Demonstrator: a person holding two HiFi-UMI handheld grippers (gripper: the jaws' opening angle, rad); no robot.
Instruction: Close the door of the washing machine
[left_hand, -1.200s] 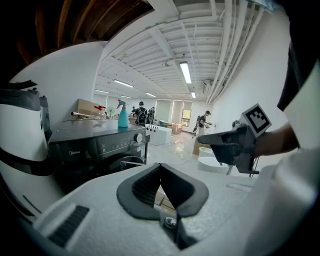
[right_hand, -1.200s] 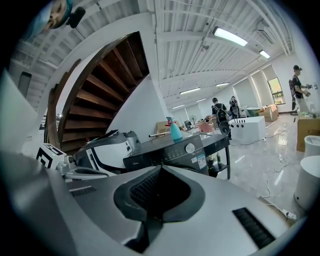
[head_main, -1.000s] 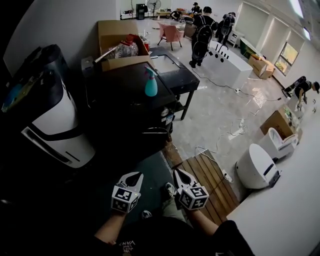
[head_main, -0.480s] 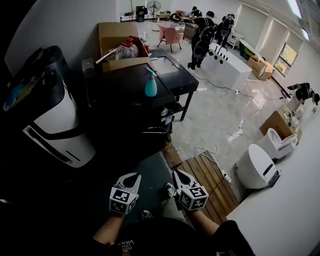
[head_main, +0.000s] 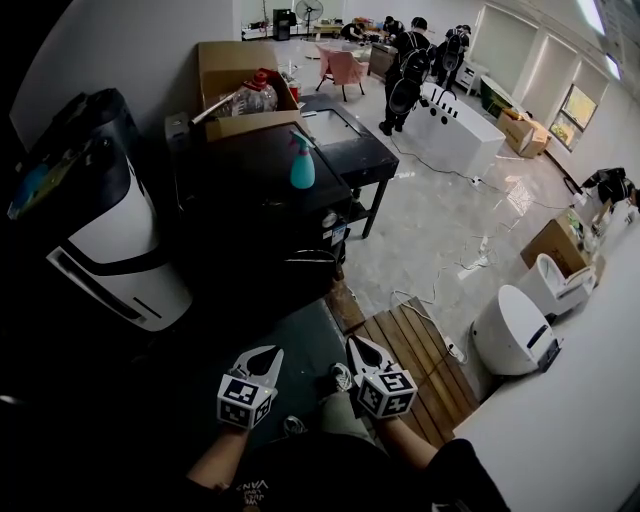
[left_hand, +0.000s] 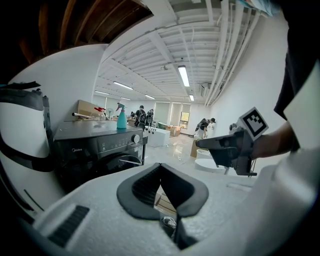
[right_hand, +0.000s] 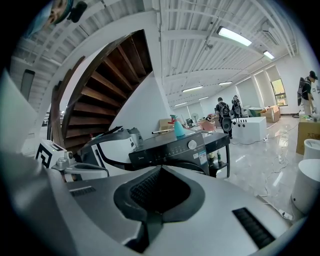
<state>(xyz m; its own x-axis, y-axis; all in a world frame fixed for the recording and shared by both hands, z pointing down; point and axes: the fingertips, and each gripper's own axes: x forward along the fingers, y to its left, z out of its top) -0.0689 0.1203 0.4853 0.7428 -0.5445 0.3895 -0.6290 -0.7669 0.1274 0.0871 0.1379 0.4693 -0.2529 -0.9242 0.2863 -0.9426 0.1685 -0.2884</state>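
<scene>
Looking down in the head view, I hold both grippers low in front of me, side by side and apart. The left gripper (head_main: 264, 356) and the right gripper (head_main: 356, 347) both point toward the black washing machine (head_main: 250, 200), which stands well ahead of them. A teal spray bottle (head_main: 302, 165) stands upright on its top. A wooden slatted platform (head_main: 420, 355) lies on the floor just right of the right gripper.

In the left gripper view, the left gripper (left_hand: 161, 166) has its jaws pressed together with nothing between them. The washing machine (left_hand: 100, 147) stands ahead to the left, the spray bottle (left_hand: 121, 117) on top. Its door front is dark, and I cannot tell how far it stands open. The right gripper (left_hand: 202, 143) shows at the right.

In the right gripper view, the right gripper (right_hand: 161, 169) is likewise closed and empty. The washing machine (right_hand: 175, 147) is straight ahead and not touched.
</scene>
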